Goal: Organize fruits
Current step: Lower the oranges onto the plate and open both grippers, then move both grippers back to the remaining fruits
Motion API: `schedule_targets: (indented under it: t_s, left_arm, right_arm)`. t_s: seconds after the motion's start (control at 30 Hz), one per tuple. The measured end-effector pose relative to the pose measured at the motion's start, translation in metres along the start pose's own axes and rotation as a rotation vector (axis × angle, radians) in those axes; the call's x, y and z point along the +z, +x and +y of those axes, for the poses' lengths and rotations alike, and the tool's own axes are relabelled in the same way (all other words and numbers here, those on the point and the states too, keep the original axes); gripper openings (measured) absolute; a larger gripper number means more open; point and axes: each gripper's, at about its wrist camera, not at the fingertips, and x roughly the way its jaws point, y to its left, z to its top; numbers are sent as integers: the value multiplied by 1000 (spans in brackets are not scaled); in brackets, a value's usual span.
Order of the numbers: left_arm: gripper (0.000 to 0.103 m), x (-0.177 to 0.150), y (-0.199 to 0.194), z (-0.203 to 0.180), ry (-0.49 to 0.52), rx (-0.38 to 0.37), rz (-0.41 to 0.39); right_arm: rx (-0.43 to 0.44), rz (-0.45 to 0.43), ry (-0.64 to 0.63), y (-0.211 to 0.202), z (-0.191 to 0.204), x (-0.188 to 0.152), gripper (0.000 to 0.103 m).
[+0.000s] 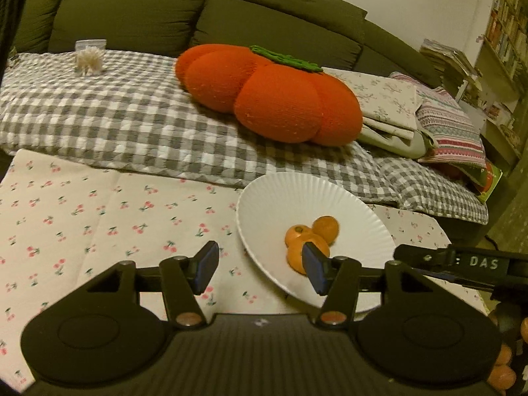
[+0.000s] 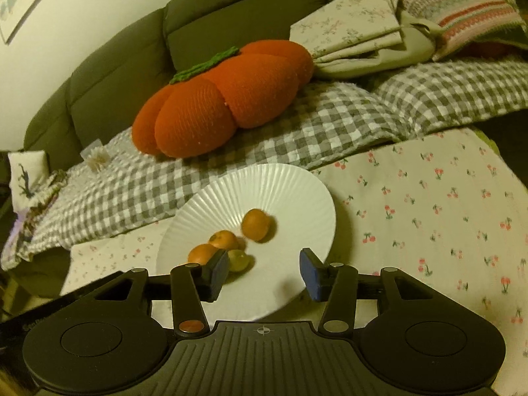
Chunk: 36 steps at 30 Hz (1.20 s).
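**Both grippers wide open over the fruit plate**

Nearest in, the left gripper (image 1: 259,269) hangs with its blue-padded fingers spread wide and nothing between them; its left pad is over the cherry-print cloth (image 1: 99,211), its right pad over the near edge of the white fluted plate (image 1: 264,198). At the right of that view a black bar pokes in, and there is writing on it: "DAS" (image 1: 483,262) in white letters. Down in the bottom right corner, a few more orange fruits (image 1: 501,374) peek out past the gripper body, partly hidden.

Over to the right gripper (image 2: 264,272): fingers also well apart, gripping nothing, both pads hovering over the near part of the plate (image 2: 297,184).

On the plate, seen from the right wrist: two small oranges (image 2: 216,247) touching each other, a pale green fruit (image 2: 238,260) tucked against them just by the left pad, and one more orange (image 2: 255,224) sitting a little apart, toward the plate's middle, its outline blurred. From the left wrist only orange fruit (image 1: 310,241) shows, clustered behind the right pad.

Beyond the table, a grey-and-white checked blanket (image 1: 115,118) covers the sofa seat, with a big pumpkin-shaped orange cushion (image 1: 274,95) on it, folded floral fabric (image 1: 382,99) beside that, and the dark green sofa back (image 1: 148,6) behind. Far right, a bookshelf (image 1: 505,33); its spines are too small to read.
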Motion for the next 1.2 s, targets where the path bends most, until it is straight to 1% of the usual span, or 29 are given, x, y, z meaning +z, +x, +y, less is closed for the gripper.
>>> schedule_targets:
  t_s: [0.1,0.27,0.37,0.43,0.53,0.77,0.97,1.2]
  left_arm:
    - [55,-4,-9,0,6,6,6]
    - [56,-14,-26,-7,52,30,21]
    - [56,-23,-36,-11,73,36,44]
    - [56,-28,-42,-13,87,37,54]
    - [57,-36,-49,-16,104,36,76]
    - [58,-57,-57,-23,109,36,143]
    - [60,-79,-59,-21,93,42,196]
    - [61,-92,-48,-26,108,59,223]
  right_arm:
    - [0,8,15,-10,0,-6,47]
    - [6,22,55,-29,-2,-15,47]
    - [14,25,44,-37,4,-20,47]
    - [32,27,41,-43,9,-25,50]
    - [52,29,40,-54,12,-36,51]
    - [64,37,34,-71,13,-53,52]
    - [73,51,17,-72,17,-59,53]
    - [63,87,-13,-62,19,-65,53]
